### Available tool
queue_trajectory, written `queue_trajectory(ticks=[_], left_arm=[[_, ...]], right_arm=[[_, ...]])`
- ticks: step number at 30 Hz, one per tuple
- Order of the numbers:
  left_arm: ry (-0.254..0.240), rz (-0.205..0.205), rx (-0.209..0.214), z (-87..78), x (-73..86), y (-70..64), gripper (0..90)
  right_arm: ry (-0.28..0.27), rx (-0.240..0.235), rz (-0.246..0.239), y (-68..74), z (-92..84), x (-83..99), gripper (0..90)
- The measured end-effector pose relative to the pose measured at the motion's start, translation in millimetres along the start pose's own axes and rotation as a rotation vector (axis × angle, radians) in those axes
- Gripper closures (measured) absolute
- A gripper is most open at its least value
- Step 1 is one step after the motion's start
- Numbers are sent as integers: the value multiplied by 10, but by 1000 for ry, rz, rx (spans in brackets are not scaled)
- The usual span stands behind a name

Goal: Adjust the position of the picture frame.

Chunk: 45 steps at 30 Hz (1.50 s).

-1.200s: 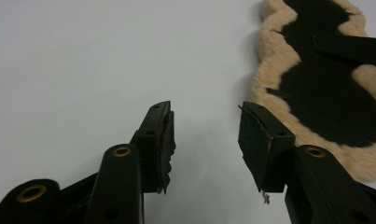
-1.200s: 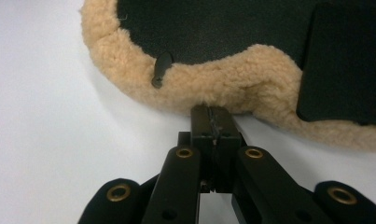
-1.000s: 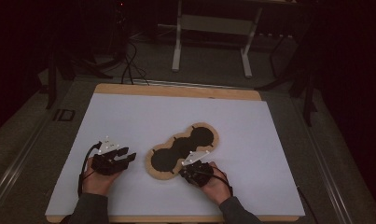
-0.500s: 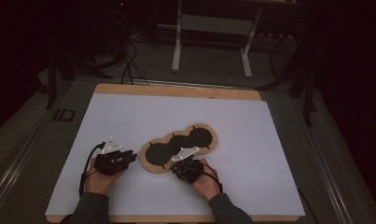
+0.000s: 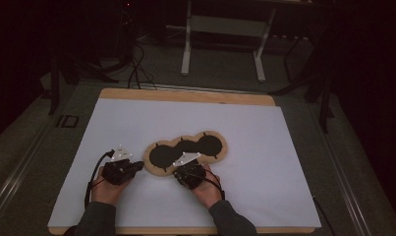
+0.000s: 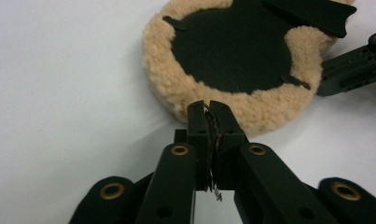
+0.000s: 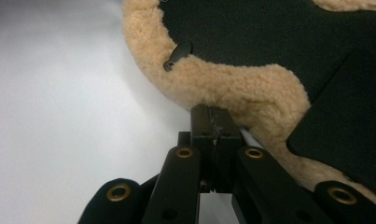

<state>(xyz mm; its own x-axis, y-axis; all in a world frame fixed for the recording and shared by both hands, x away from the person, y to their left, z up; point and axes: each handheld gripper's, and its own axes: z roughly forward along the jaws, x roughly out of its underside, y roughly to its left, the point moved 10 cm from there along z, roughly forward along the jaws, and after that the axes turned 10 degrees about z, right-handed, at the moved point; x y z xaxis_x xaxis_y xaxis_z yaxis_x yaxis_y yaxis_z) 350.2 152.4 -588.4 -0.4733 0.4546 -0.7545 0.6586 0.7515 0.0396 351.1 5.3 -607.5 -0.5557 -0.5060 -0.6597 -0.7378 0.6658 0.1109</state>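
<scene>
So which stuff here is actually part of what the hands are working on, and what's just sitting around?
In the job:
- fleece pad, tan rim with black centres
- left gripper, jaws just closed at the pad's edge
- right gripper, shut at the pad's rim

Just around:
- white table sheet
- metal stand beyond the table
- floor cables

Left gripper (image 5: 136, 167) jaws have just been closing; now fully together, tips at the near rim of the fleece pad (image 5: 185, 152) and nothing visibly between them in the left gripper view, though whether they pinch any fleece can't be told. A second ago it sat a bit apart from the pad's left end; now just beside it. Right gripper (image 5: 184, 170) has slid left along the pad's near edge, from under the middle lobe toward the left lobe, hand following. Pad itself has shifted slightly toward the person, its left end closer to both grippers.
</scene>
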Motion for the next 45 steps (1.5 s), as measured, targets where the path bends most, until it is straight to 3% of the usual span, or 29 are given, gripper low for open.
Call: queue_trajectory(ticks=[8,13,18,26,32,33,42,45], left_arm=[[11,-33,-33,26,25,96,899],[13,-67,-75,37,41,199,899],[26,-97,-87,77,67,256,899],[21,-139,-119,146,58,355,892],[20,-136,-126,185,36,361,894],[20,-136,-126,185,36,361,895],[-1,-195,-137,232,26,445,898],[-3,-197,-130,261,19,445,899]], right_arm=[[-43,17,59,37,127,-123,900],[-42,16,41,37,111,-125,900],[-93,18,11,-12,-90,-200,899],[-154,93,95,-545,-421,-229,898],[-174,168,161,-948,-551,-169,898],[-174,168,161,-948,-551,-169,898],[-203,319,304,-1615,-729,-30,893],[-200,352,345,-1754,-741,20,892]])
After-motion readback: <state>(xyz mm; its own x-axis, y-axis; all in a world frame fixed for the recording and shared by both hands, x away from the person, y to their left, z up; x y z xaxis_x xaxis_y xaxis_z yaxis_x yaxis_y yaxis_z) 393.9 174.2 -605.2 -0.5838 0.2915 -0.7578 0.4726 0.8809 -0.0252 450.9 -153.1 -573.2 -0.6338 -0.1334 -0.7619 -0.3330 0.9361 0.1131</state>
